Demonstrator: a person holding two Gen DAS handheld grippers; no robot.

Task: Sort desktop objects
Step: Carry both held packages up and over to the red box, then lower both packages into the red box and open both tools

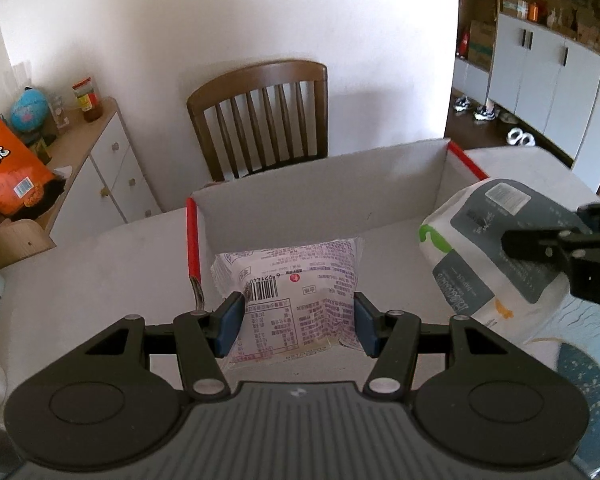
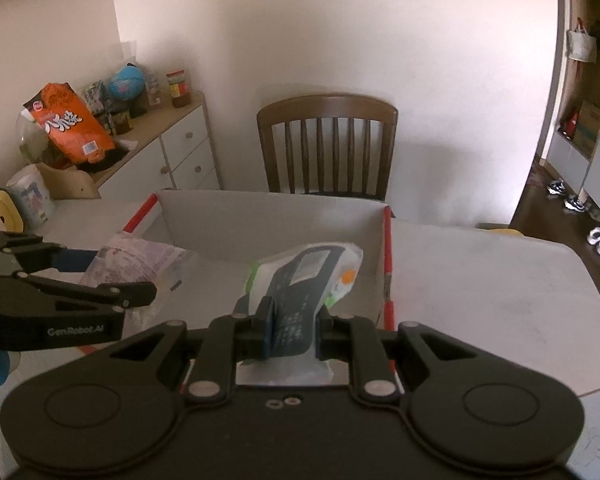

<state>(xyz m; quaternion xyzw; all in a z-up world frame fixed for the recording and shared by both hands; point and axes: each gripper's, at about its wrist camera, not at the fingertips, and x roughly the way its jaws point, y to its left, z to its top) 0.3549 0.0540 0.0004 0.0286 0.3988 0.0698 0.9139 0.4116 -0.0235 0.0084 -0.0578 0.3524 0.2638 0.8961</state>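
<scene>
My left gripper [image 1: 298, 322] is shut on a clear snack packet [image 1: 296, 292] with purple print and a barcode, held over the near part of an open white cardboard box [image 1: 320, 184] with red edges. My right gripper [image 2: 292, 332] is shut on the end of a white, grey and green packet [image 2: 308, 276], which hangs over the same box [image 2: 260, 216]. That packet [image 1: 496, 248] and the right gripper's fingers [image 1: 540, 244] show at the right of the left wrist view. The left gripper's fingers [image 2: 112, 294] and the snack packet [image 2: 140, 260] show at the left of the right wrist view.
A brown wooden chair [image 1: 260, 116] stands behind the box against the white wall. A white sideboard [image 1: 100, 168] at the left carries an orange bag [image 2: 70, 124], a small globe and bottles. The white table [image 2: 480, 276] stretches right of the box. Shoes lie on the dark floor at right.
</scene>
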